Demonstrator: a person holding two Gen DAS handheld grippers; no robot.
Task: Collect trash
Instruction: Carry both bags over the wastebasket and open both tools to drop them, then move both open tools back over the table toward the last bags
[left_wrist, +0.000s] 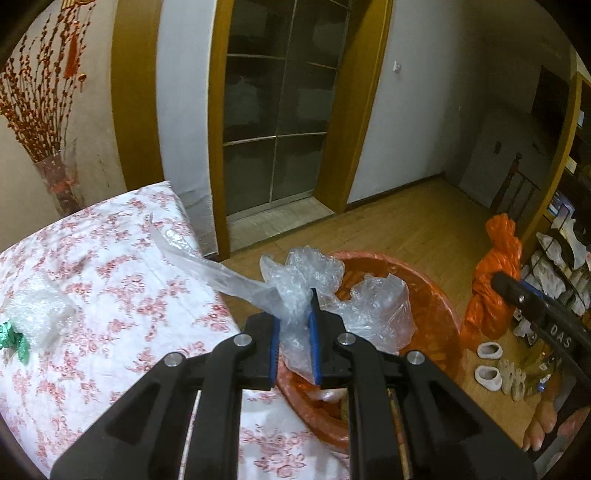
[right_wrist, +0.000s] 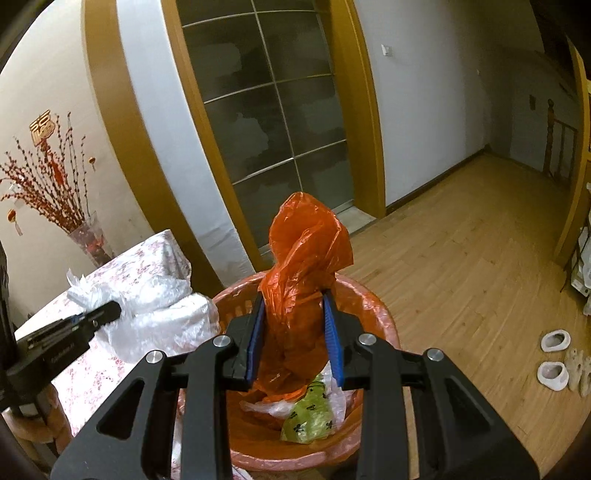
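My left gripper (left_wrist: 295, 325) is shut on a crumpled clear plastic wrap (left_wrist: 314, 273) and holds it over the near rim of the orange-lined trash bin (left_wrist: 436, 291); a long strip of the wrap trails back over the table. My right gripper (right_wrist: 295, 317) is shut on a bunched-up part of the orange bin liner (right_wrist: 306, 240) and holds it up above the bin (right_wrist: 376, 314). Inside the bin lie clear plastic and a green patterned wrapper (right_wrist: 310, 417). A bubble-wrap bundle (left_wrist: 37, 310) and a green scrap (left_wrist: 14, 339) lie on the table at left.
The table with a floral cloth (left_wrist: 110, 266) stands left of the bin. A vase of red branches (left_wrist: 55, 177) stands behind it. White slippers (right_wrist: 554, 358) lie on the wooden floor at right. A shelf of items (left_wrist: 561, 266) is at far right.
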